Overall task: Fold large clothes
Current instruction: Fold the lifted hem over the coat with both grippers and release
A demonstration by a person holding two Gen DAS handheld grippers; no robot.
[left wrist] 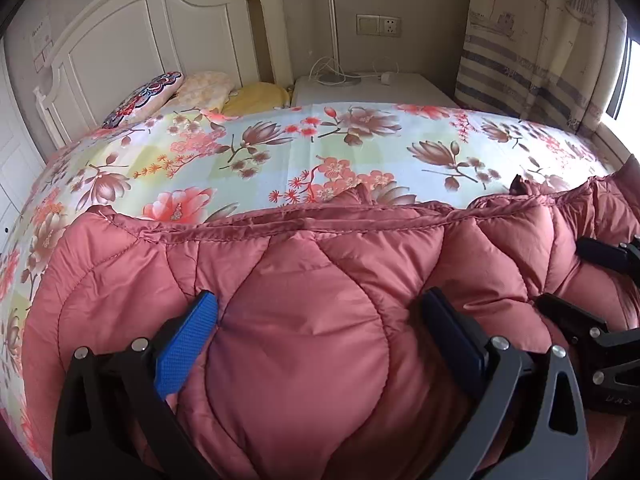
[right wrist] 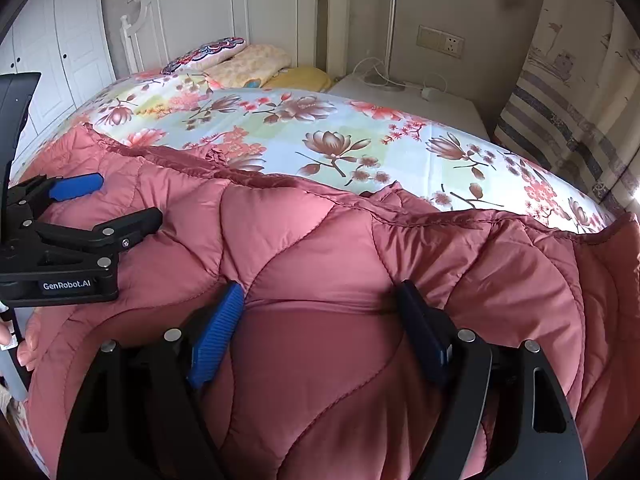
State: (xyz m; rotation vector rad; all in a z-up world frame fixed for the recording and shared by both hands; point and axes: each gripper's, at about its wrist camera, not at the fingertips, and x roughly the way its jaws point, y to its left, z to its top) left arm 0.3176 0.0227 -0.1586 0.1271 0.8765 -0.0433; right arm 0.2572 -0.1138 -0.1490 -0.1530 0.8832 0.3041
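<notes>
Your right wrist view catches things the left one misses: the left gripper (right wrist: pixel 120 200) seen from the side at frame left, white wardrobe doors (right wrist: pixel 60 40) behind it, and your fingers (right wrist: pixel 28 344) at the lower left edge around a grey handle. The left wrist view instead shows the right gripper (left wrist: pixel 568 276) coming in from frame right, and a sliver of bright window (left wrist: pixel 624 80) past the curtain (left wrist: pixel 540 40).

Readable text: "GenRobot.AI" in white on the black body of the left gripper, right wrist view only. A paper notice sits on the wall near the headboard (left wrist: pixel 132 40) in both views, too small to read.

The pink quilted puffer coat (left wrist: pixel 304 320) lies on the near side of the bed, on top of the floral bedsheet (left wrist: pixel 280 148). Its surface is glossy with curved stitched channels, the panels are thick and puffy, and a piped seam runs along the far edge. Dark lining pokes up at that edge.

Left gripper: jaws spread wide, blue pads (left wrist: pixel 188 344) pressed down into the padding on either side of one puffed panel, which bulges between them. Nothing is pinched. Right gripper: same story, wide apart, pads (right wrist: pixel 216 336) sunk into the coat with a fat panel between them.

Pillows (right wrist: pixel 240 60) are stacked at the headboard. A nightstand (right wrist: pixel 400 96) holds a lamp base, cable and charger. There is a wall socket (right wrist: pixel 440 42) above it.
</notes>
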